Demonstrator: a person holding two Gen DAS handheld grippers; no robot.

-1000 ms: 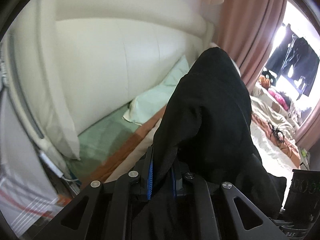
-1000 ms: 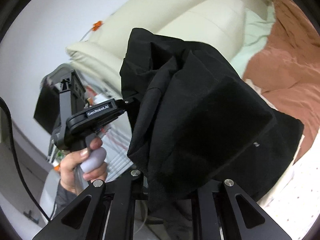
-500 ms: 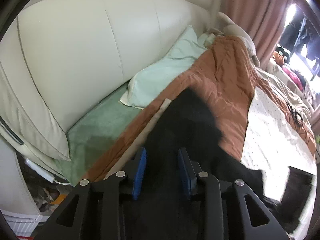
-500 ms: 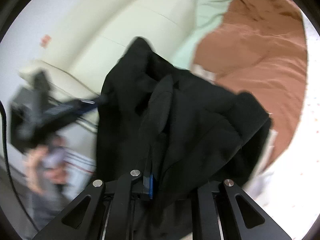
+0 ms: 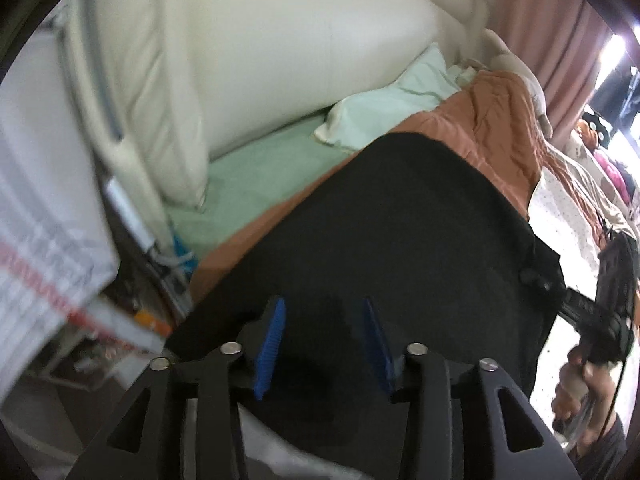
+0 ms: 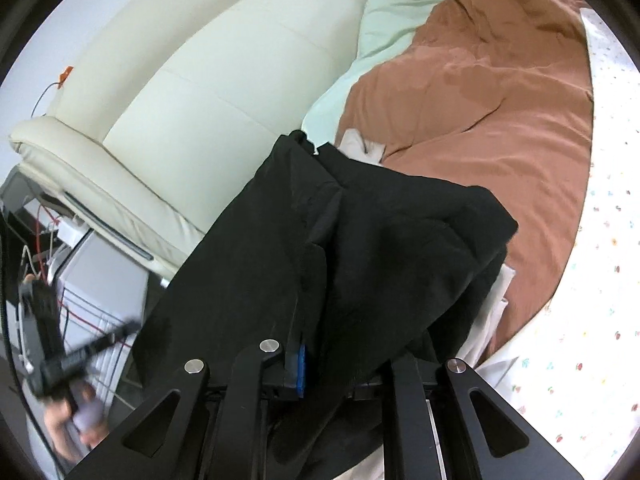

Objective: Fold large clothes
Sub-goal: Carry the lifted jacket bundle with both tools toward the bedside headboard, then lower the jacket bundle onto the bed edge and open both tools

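Observation:
A large black garment (image 5: 400, 232) lies over the near corner of the bed, on the rust-brown blanket (image 5: 492, 120). My left gripper (image 5: 324, 344) is open above it, its blue pads (image 5: 272, 340) apart with nothing between them. In the right wrist view the garment (image 6: 380, 256) bunches up from my right gripper (image 6: 320, 372), which is shut on its cloth; one blue pad (image 6: 301, 370) shows, the other is hidden under folds. The right gripper also shows in the left wrist view (image 5: 600, 312), and the left gripper in the right wrist view (image 6: 68, 356), blurred.
A cream padded headboard (image 6: 224, 92) runs behind the bed, with a pale green pillow (image 5: 396, 100) and green sheet (image 5: 256, 176). A white patterned cover (image 6: 592, 320) lies at the right. A bedside unit with cables (image 6: 92, 272) stands at the left. Pink curtains (image 5: 548, 32) hang behind.
My left gripper has let go of the black garment and opened wide. The garment has dropped from hanging in the air onto the bed. My right gripper has kept its hold and come lower.

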